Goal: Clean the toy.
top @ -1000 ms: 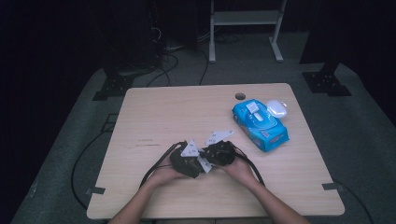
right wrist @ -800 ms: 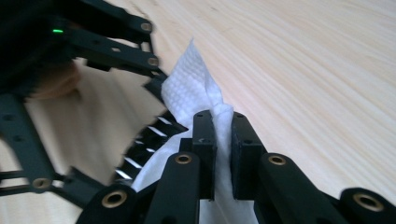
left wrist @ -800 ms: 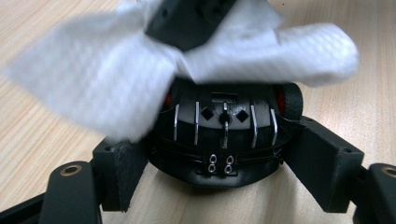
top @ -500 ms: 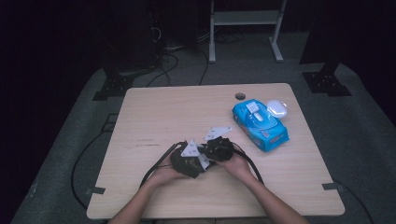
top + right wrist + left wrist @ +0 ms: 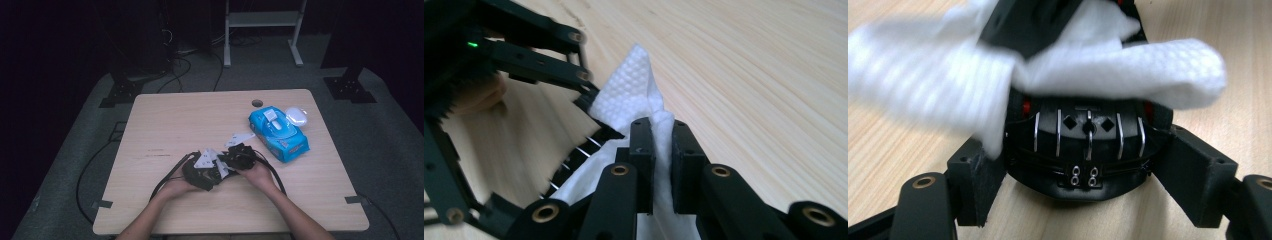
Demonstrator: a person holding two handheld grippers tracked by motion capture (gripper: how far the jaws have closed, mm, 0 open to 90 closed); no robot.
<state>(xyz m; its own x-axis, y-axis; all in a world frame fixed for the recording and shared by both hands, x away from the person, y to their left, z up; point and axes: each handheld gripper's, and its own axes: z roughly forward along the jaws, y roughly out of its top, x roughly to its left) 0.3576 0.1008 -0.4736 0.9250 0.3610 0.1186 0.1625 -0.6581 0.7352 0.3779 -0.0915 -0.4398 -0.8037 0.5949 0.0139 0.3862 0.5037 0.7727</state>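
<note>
left gripper [image 5: 216,170]: clamped around a black object [image 5: 1083,150], held just above the table [image 5: 175,125] | right gripper [image 5: 663,150]: closed on a white wipe [image 5: 631,85] | wipe: draped over the object's top | blue pack [image 5: 278,131]: well apart, far right

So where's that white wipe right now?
The white wipe is pinched in the right gripper, which drapes it over a black object held in the left gripper, at the table's near edge.
</note>
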